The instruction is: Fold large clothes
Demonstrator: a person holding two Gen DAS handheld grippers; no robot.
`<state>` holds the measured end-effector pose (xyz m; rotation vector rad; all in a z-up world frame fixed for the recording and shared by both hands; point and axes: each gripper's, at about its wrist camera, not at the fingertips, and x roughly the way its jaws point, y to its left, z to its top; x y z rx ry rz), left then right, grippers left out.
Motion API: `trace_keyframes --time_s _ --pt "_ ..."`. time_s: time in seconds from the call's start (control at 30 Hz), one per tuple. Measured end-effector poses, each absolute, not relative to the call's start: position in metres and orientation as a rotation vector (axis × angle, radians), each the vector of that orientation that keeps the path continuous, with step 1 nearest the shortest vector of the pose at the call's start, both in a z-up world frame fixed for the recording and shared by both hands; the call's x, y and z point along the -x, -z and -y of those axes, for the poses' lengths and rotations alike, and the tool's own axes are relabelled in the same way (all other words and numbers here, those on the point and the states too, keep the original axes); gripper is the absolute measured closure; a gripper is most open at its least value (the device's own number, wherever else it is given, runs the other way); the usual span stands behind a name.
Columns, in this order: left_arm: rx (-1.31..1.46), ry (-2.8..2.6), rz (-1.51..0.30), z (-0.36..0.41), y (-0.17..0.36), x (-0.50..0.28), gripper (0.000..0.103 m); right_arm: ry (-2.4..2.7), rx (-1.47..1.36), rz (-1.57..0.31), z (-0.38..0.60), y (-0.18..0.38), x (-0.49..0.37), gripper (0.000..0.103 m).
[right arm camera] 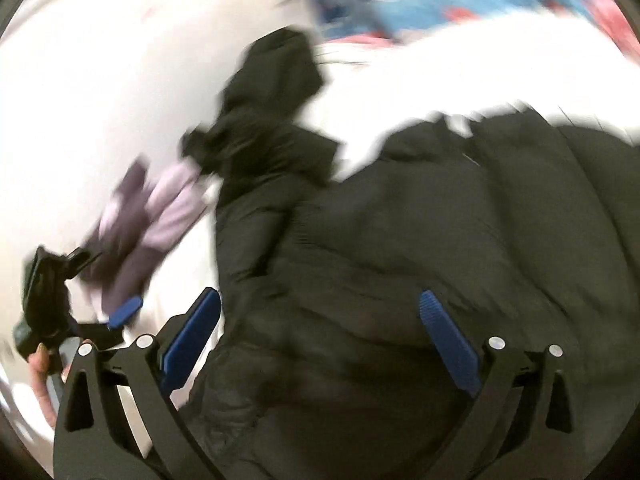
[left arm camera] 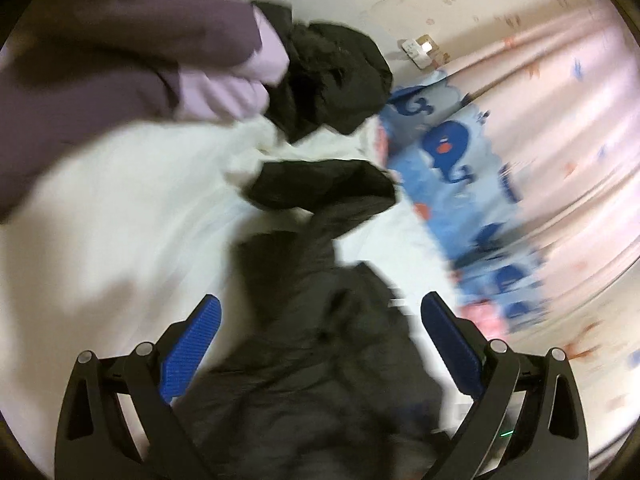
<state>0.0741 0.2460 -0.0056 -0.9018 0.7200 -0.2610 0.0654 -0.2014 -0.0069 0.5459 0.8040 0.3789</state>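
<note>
Black padded jacket (right arm camera: 400, 240) lay on white bed sheet (left arm camera: 100, 220). Long axis ran away from both tools, toward patterned bedding (left arm camera: 460, 168). Left tool (left arm camera: 320, 344): fingers apart, empty, over jacket's narrow end, sleeve (left arm camera: 324, 188) directly ahead. Right tool (right arm camera: 320, 340): fingers apart, empty, over broad body. Purple garment (left arm camera: 120, 60) beside sleeve. Left looked nearer sleeve. Frames blurred.

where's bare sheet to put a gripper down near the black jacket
Bare white sheet lies left of the black jacket, below the purple garment. A narrower strip runs between jacket and whale-print blanket. Crowded where the purple garment meets the jacket's upper part.
</note>
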Motion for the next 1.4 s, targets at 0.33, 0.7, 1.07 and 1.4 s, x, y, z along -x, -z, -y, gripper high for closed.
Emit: trace_keyframes --time_s 0.33,0.7,1.07,1.4 --pt "1.324 0.310 -0.997 -0.255 0.060 -0.226 0.007 -0.363 -0.758 -0.794 0.245 0.053 -0.059 0.008" --pt "1.964 0.158 -0.890 -0.230 0.145 -0.259 0.007 -0.377 -0.762 -0.785 0.238 0.054 -0.056 0.007" --pt "2.034 0.125 -0.741 -0.235 0.176 -0.257 0.026 -0.403 -0.757 -0.783 0.230 0.052 -0.054 0.007" --pt "1.473 0.395 -0.562 -0.224 0.043 -0.250 0.090 -0.419 -0.848 -0.756 0.243 0.055 -0.052 0.007"
